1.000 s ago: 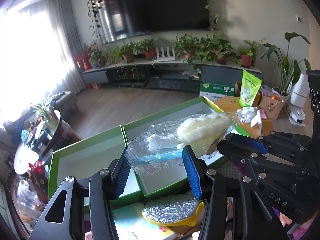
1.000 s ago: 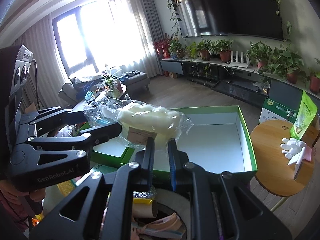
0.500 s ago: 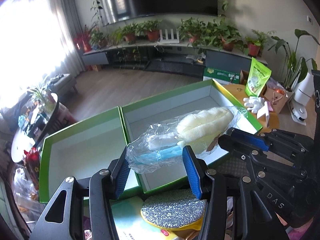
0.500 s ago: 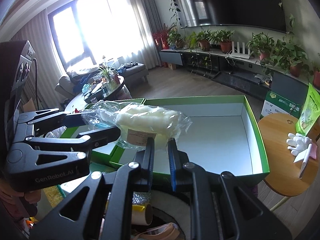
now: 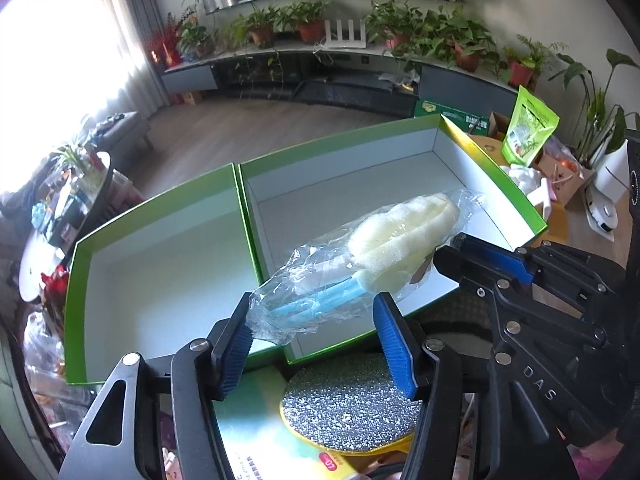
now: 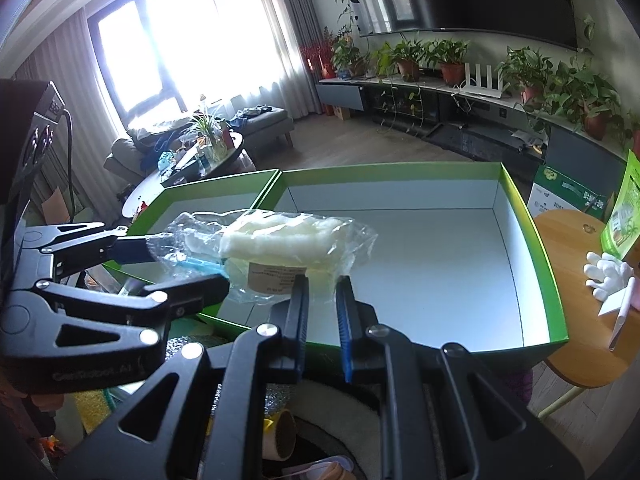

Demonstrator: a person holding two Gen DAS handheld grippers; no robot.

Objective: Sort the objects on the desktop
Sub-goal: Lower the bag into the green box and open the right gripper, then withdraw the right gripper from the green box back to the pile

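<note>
— Any lettering you can make out?
— "DAS" in raised letters on my right gripper [image 5: 486,258], seen from the left wrist.
— And your left gripper [image 6: 176,266]?
— A raised word too faint to read. The sponge brush's label [image 6: 276,278] is too blurred.

Two open green boxes [image 5: 168,248] side by side

Both wrist views look steeply down, close over the green boxes [image 5: 360,168] [image 6: 536,240], each catching the other tongs.
</note>
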